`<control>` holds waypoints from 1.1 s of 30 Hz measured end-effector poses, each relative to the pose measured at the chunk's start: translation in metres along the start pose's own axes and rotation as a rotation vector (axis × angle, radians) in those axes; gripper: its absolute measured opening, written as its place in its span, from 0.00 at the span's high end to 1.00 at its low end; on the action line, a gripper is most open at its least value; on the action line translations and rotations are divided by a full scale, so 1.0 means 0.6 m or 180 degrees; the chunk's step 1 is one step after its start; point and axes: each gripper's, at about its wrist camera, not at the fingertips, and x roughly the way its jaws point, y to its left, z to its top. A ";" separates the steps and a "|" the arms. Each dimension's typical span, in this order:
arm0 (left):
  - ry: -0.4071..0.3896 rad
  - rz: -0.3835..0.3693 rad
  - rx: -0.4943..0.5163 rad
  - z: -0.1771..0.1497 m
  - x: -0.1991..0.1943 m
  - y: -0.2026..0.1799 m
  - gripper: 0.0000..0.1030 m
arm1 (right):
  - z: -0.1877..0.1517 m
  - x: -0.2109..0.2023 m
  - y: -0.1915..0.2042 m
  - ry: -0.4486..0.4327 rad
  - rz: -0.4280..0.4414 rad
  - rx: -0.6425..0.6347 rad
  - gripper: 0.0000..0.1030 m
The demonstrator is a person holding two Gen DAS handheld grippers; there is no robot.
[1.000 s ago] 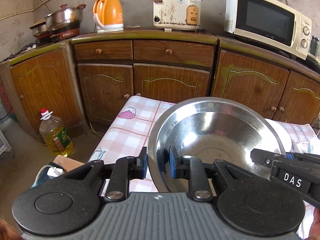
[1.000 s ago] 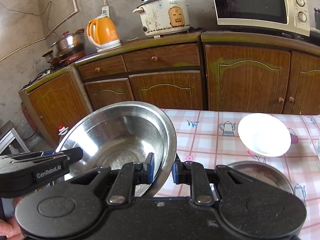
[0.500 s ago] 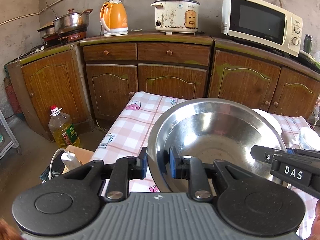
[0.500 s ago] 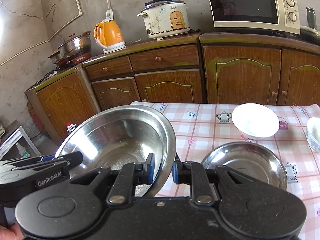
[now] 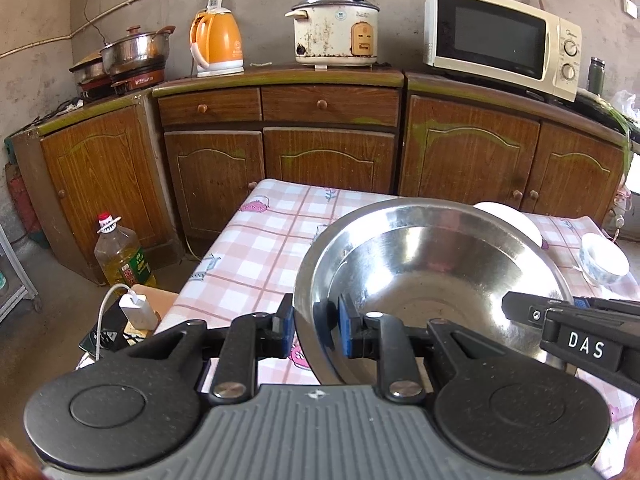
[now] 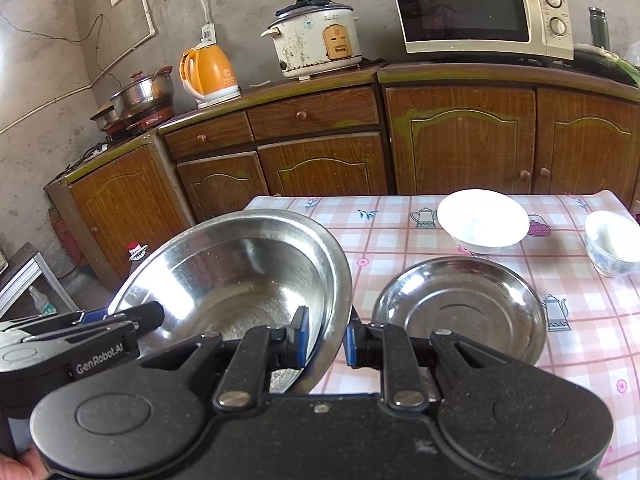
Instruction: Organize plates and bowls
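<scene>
Steel bowl [image 5: 432,264] carried back; small bowl [image 5: 604,260] now visible.

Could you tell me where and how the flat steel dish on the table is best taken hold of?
Grip the steel dish by its thin raised rim at the near edge, coming from the near side, one finger inside and one outside; the shallow, smooth body offers nothing else to pinch.

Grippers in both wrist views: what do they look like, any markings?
Both are matte black plastic with blue finger pads and silver pivot screws. The left gripper has a ribbed grey base; its side reads "GenRobot.AI". The right gripper is marked "DAS".
</scene>
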 end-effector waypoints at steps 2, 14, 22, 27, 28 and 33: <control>0.0008 -0.0019 -0.0004 -0.005 -0.003 -0.001 0.78 | -0.006 -0.006 -0.002 -0.0001 -0.0007 -0.0002 0.77; 0.0017 -0.0014 0.0002 -0.032 -0.022 -0.012 0.76 | -0.030 -0.036 -0.010 -0.0046 0.0027 0.0034 0.77; 0.0065 -0.0070 -0.0022 -0.054 -0.031 -0.020 0.76 | -0.051 -0.053 -0.020 -0.0046 -0.0010 0.0046 0.77; 0.0080 -0.0111 0.0017 -0.060 -0.035 -0.029 0.75 | -0.062 -0.070 -0.028 -0.0087 -0.0048 0.0042 0.77; 0.0081 -0.0125 0.0019 -0.061 -0.037 -0.031 0.75 | -0.065 -0.073 -0.030 -0.0090 -0.0051 0.0057 0.77; 0.0079 -0.0167 0.0066 -0.069 -0.043 -0.041 0.75 | -0.072 -0.086 -0.042 -0.0085 -0.0093 0.0106 0.77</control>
